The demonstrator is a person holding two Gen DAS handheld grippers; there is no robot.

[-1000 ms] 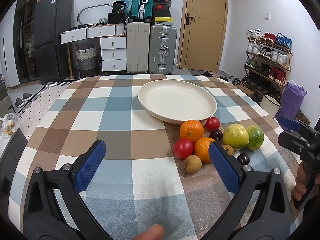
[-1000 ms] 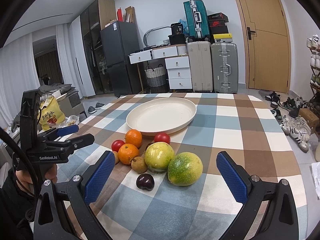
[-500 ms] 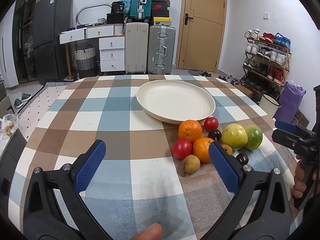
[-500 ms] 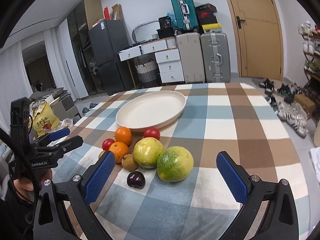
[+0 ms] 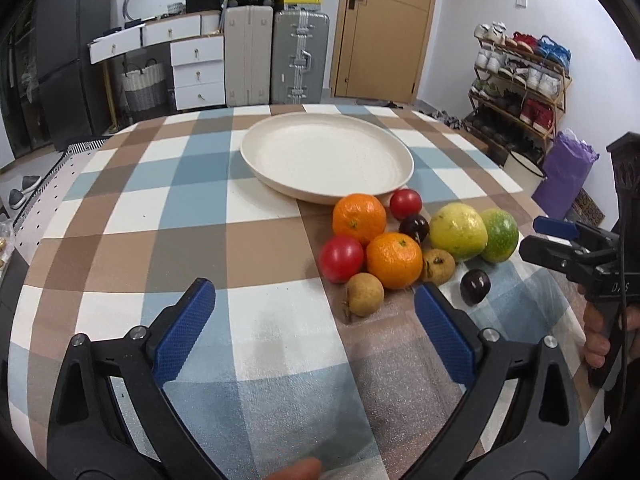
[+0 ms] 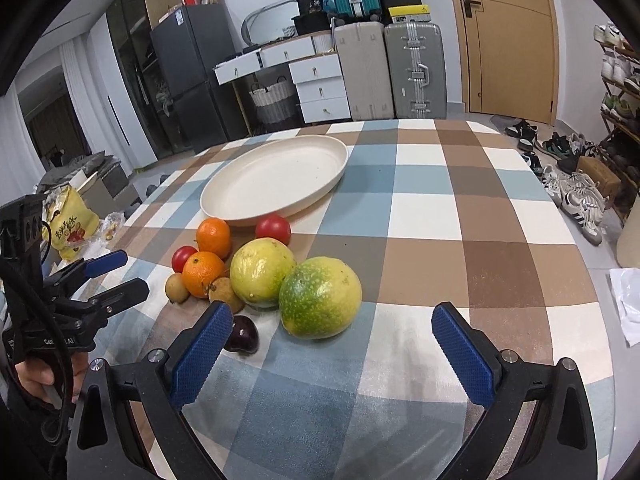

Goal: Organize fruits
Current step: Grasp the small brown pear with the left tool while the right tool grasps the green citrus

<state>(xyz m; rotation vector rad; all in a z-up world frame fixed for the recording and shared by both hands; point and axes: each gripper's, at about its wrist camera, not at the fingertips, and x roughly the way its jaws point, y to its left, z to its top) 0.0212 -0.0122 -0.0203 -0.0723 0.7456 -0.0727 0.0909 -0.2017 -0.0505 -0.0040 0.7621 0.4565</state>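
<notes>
Green fruit [image 6: 319, 298] just ahead of spread right claw [image 6: 332, 338], untouched.

Your left hand-held gripper [image 5: 314, 330] has a black plastic frame, silver screws at the finger joints and blue knurled pads [image 5: 185, 334]. Your right hand-held gripper [image 6: 334, 354] matches it: black arms, silver screws, blue textured pads [image 6: 462, 354]. White lettering marks each black body, a black cable loops beside it, and bare skin shows on your hands [image 6: 38, 374].
</notes>
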